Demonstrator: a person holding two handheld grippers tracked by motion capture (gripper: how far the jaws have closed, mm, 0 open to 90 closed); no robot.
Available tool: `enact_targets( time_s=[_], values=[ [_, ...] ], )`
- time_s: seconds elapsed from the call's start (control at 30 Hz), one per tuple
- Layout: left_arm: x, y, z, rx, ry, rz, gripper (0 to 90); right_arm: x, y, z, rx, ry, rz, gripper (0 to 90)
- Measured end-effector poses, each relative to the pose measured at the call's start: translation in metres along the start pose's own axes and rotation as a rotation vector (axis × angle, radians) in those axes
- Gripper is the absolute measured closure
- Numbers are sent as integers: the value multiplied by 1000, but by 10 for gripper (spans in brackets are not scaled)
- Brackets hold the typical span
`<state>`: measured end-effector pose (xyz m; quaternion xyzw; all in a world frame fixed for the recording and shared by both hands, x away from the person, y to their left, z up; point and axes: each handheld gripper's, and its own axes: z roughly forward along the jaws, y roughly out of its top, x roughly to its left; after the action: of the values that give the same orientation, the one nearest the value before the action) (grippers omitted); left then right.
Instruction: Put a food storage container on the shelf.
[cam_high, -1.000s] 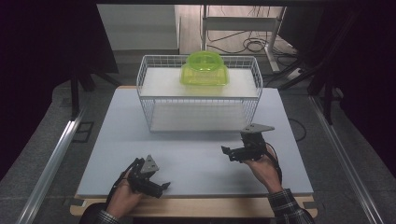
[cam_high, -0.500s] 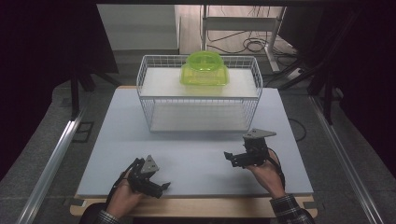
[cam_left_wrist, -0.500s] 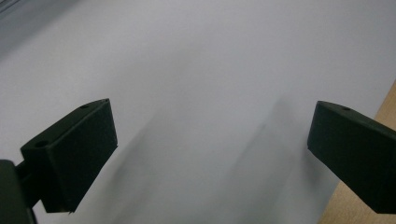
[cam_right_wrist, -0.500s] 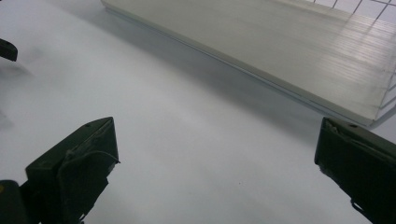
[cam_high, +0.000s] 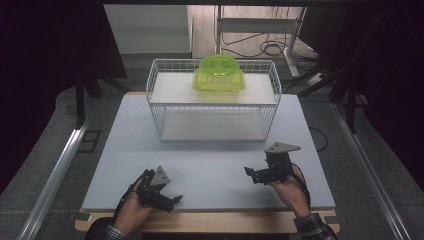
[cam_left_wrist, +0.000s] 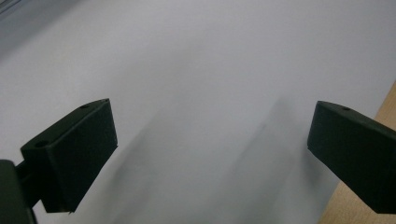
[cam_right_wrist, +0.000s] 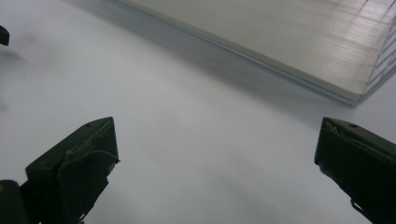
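I hold my left tongs (cam_high: 172, 200) low over the near left part of the counter (cam_high: 210, 165), close to its front edge; their jaws stand spread wide with nothing between them, and in the left gripper view the left tongs (cam_left_wrist: 210, 154) look down on bare white surface, with a strip of the wooden edge (cam_left_wrist: 373, 112) at the right. My right tongs (cam_high: 248, 172) hang over the near right part of the counter, pointing across toward the left; their jaws are spread wide too and hold nothing; in the right gripper view the right tongs (cam_right_wrist: 217, 158) face the white surface with the foot of the wire basket (cam_right_wrist: 289, 42) lying farther off. The wire basket (cam_high: 155, 100) stands at the middle of the far half of the counter, well apart from both tongs; a white board (cam_high: 170, 90) lies across its top, and the green plastic box (cam_high: 219, 75) sits on that board, toward the right of its middle; both of my hands stay near the front edge, my left hand (cam_high: 132, 212) and my right hand (cam_high: 292, 190) well apart from each other.
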<state>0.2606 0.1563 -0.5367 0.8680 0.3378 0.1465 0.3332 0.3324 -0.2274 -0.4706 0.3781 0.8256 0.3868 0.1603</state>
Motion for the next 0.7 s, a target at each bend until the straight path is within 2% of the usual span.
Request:
enact_targets(
  time_s=[0.7],
  values=[
    [-1, 0, 1, 4, -4, -1, 12, -17, -32, -7, 32, -47, 50, 0]
  ],
)
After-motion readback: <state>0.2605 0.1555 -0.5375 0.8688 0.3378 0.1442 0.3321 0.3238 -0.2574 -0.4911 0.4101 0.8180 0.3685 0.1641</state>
